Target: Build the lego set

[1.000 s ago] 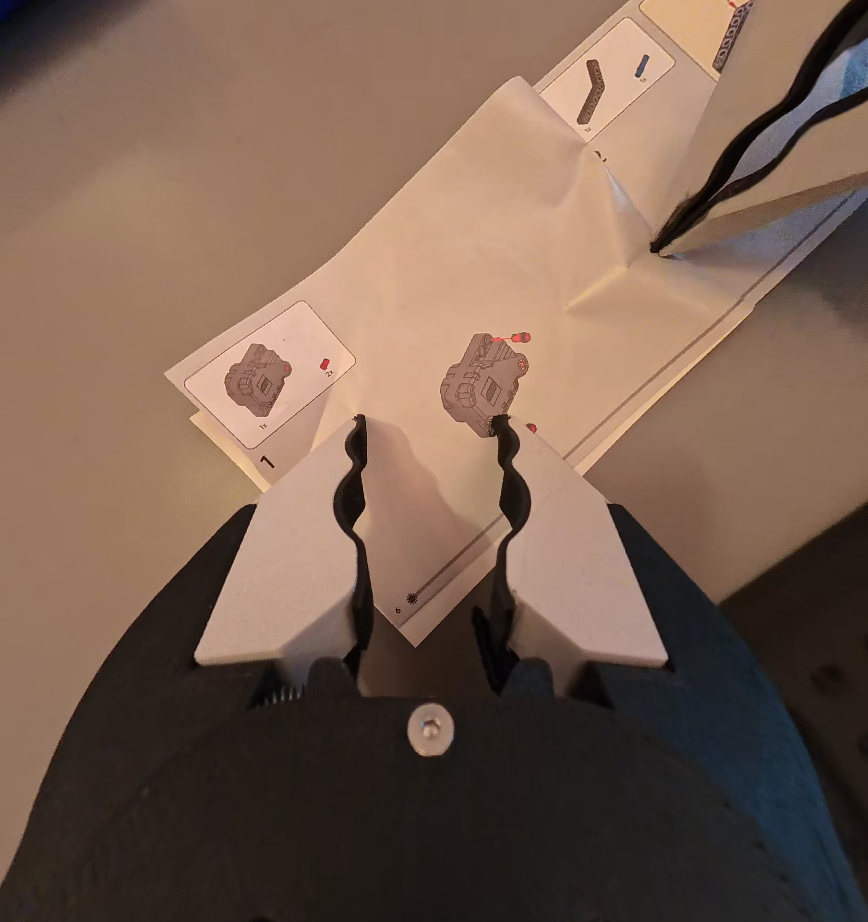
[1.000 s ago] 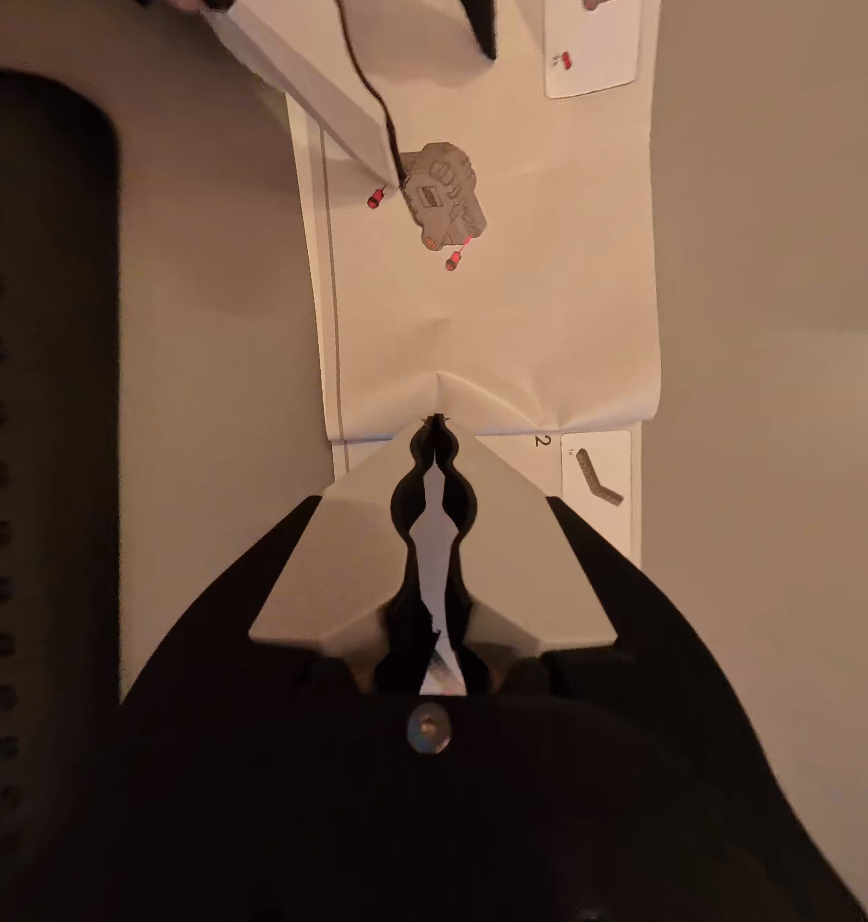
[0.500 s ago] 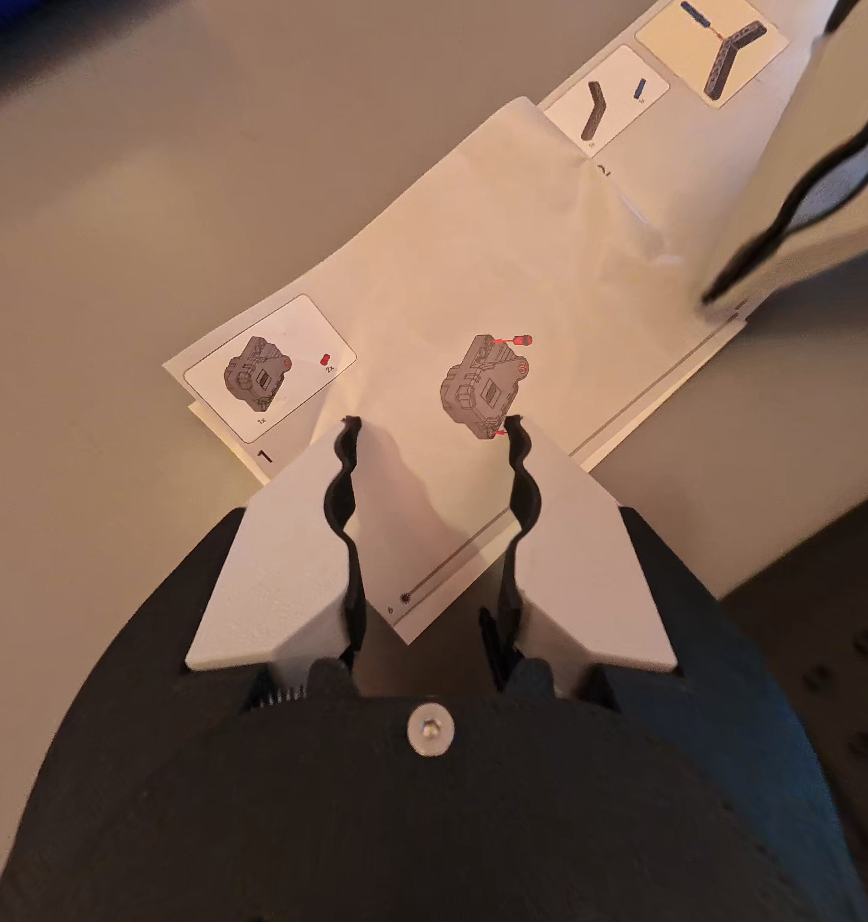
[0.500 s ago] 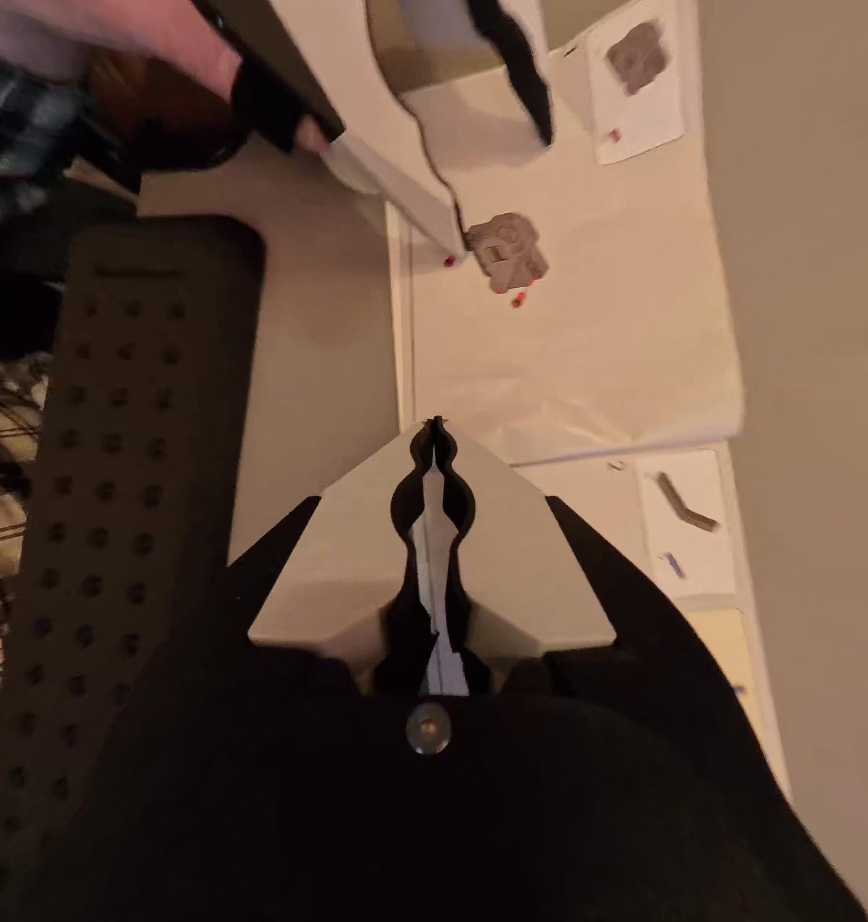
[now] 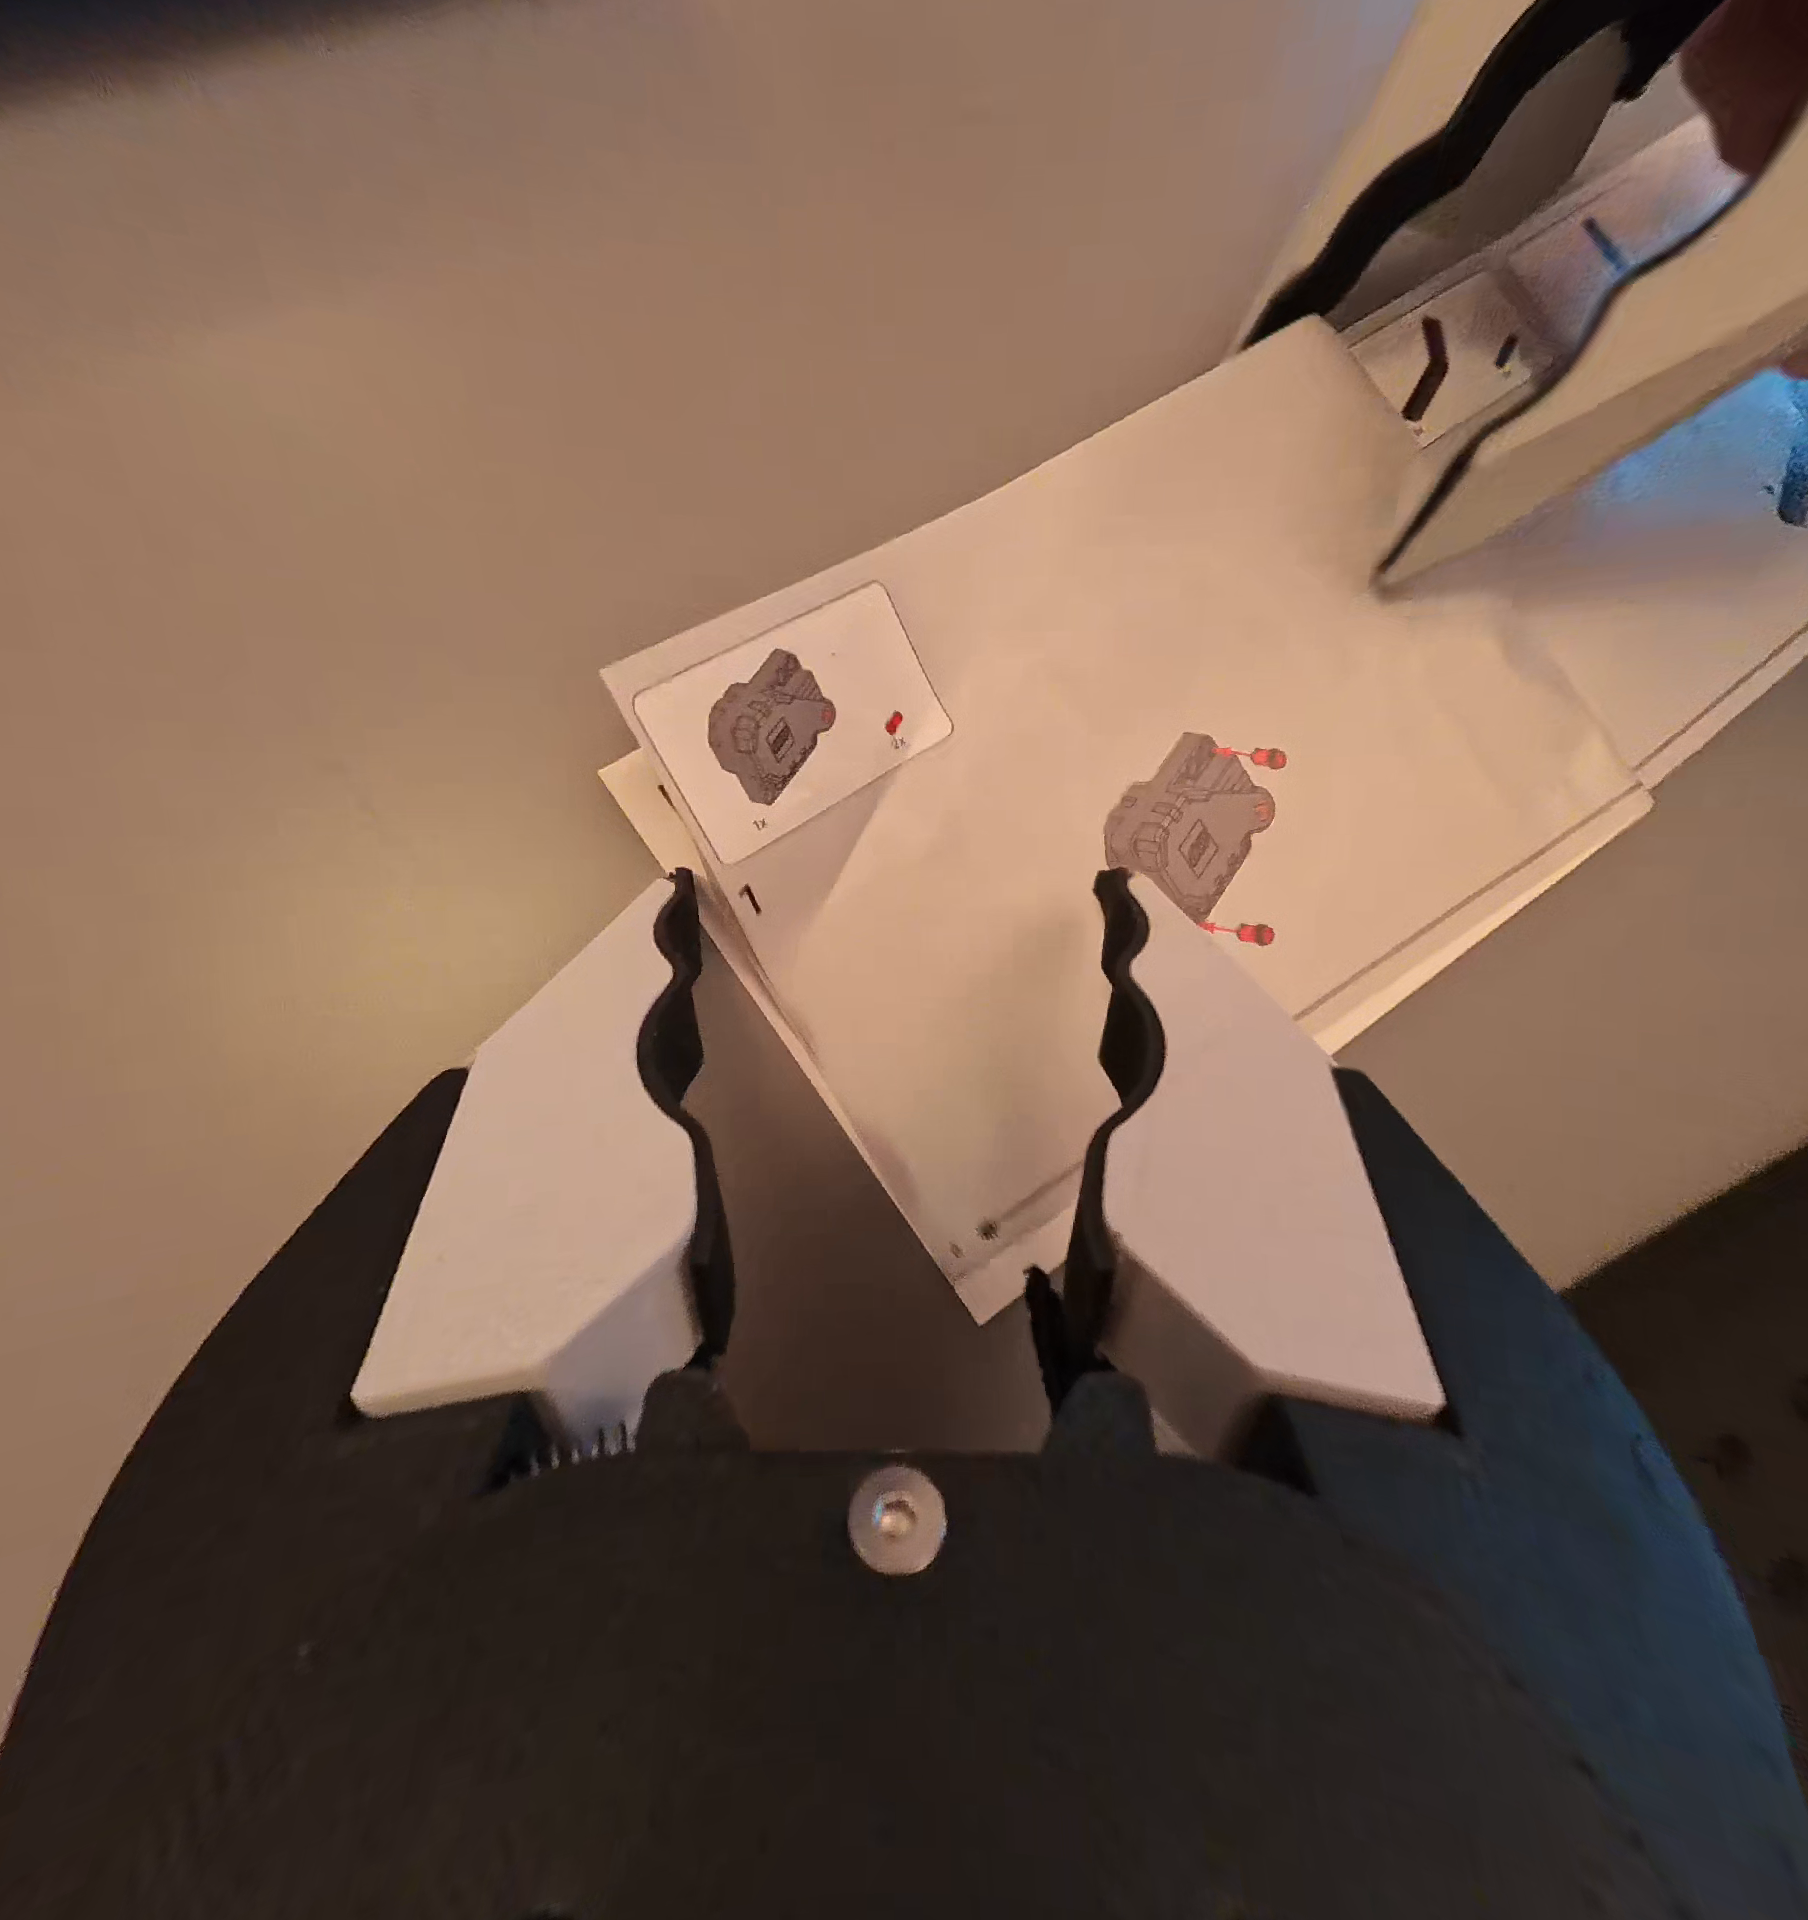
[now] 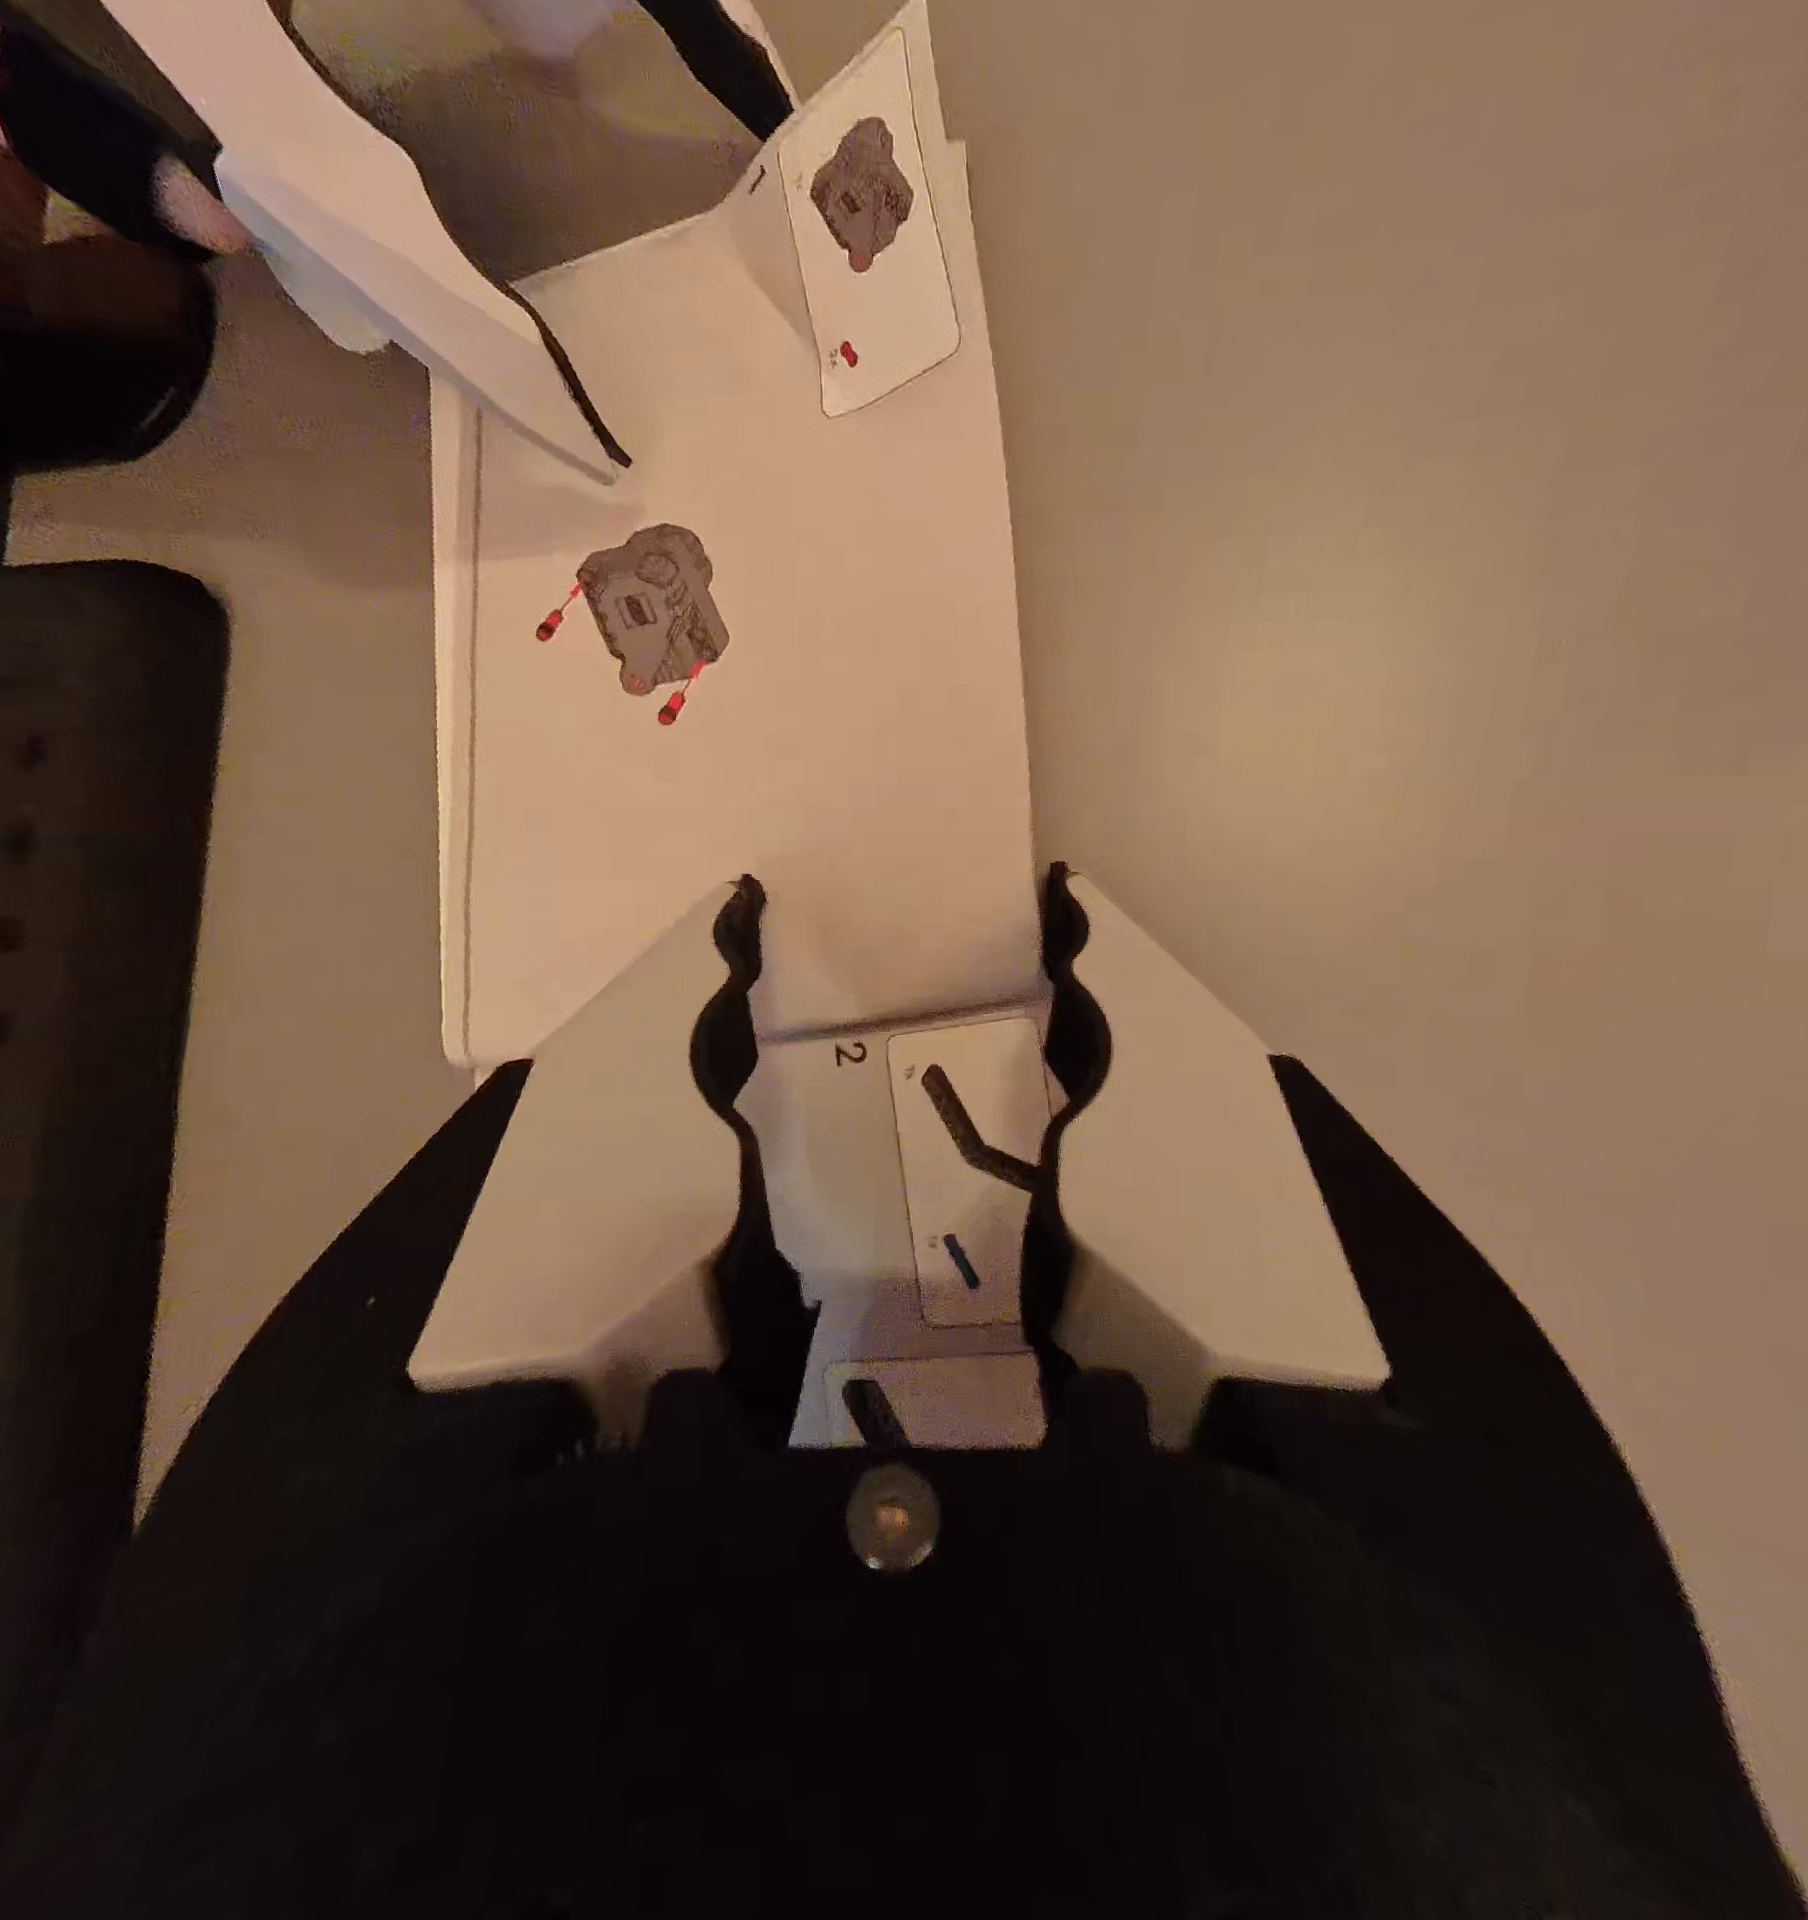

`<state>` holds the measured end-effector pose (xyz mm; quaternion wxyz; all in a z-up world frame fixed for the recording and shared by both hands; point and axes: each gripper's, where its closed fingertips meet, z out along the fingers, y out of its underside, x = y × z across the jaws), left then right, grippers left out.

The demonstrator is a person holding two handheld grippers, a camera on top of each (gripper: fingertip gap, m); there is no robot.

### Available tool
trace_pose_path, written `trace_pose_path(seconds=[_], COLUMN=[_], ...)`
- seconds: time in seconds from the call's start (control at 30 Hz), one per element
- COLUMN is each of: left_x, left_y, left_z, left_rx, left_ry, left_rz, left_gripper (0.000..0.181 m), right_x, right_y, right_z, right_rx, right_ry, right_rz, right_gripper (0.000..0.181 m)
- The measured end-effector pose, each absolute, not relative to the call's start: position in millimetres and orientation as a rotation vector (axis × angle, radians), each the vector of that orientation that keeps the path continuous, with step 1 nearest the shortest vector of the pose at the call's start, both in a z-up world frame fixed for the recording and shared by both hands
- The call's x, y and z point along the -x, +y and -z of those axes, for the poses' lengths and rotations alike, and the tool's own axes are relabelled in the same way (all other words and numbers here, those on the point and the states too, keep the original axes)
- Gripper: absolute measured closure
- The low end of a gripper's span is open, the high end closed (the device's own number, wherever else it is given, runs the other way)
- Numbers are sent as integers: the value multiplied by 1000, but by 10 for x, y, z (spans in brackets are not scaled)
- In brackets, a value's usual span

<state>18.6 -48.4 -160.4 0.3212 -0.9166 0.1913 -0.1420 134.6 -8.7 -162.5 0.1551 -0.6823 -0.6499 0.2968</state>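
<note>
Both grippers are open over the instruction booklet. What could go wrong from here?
1. The instruction booklet lies with nothing gripping it; its top page bows at the fold and may flip back.
2. The left gripper hangs low over the page corner, so a careless move might crease it.
3. No bricks show in either view, so the right gripper likely must search elsewhere.

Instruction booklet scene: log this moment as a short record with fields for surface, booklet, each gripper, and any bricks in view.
surface: plain beige table, dark perforated mat at its edge
booklet: instruction booklet lies open and flat on the table, drawings of a grey part with red pins showing
left gripper: jaws apart, empty, above the booklet's near corner
right gripper: jaws apart, empty, above the booklet's page fold
bricks: none visible in either view
</note>
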Motion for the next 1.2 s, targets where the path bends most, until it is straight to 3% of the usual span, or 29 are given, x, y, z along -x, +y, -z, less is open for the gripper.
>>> trace_pose_path(seconds=[0.1, 0.2, 0.4, 0.63, 0.73, 0.77, 0.83, 0.9, 1.03, 1.13, 1.2], left_x=[-182, -177, -120, -714, -1090, -1183, -1302, -1342, -1460, -1561, -1629], left_y=[-489, -505, -416, -499, -709, -765, -846, -803, -799, -825, -879], left_z=[1616, 1613, 1426, 1055, 878, 815, 601, 477, 342, 243, 102], left_rx=[2394, 2388, 2327, 2157, 2034, 1989, 1842, 1779, 1778, 1806, 1786], left_ry=[512, 518, 467, 467, 595, 639, 697, 682, 794, 955, 1049], left_rz=[331, 325, 414, 1225, 1517, 1577, 1697, 1704, 1526, 1291, 1200], left_gripper=[107, 108, 100, 79, 90, 103, 154, 181, 181, 181, 181], right_x=[-1299, -1312, -1417, -1656, -1768, -1803, -1883, -1967, -2107, -2244, -2306], right_y=[-46, -127, -268, -517, -561, -579, -582, -535, -440, -262, -191], right_z=[1644, 1645, 1389, 721, 511, 460, 408, 398, 409, 521, 592], right_rx=[1945, 1972, 1840, 1520, 1461, 1442, 1430, 1436, 1521, 1647, 1661], right_ry=[-1845, -1802, -1779, -1834, -1821, -1821, -1820, -1819, -1762, -1715, -1727], right_rz=[-855, -1024, -1009, -805, -725, -711, -679, -635, -738, -811, -881], right_gripper=[168, 180, 181, 181, 181, 181, 181, 181, 177, 136, 127])
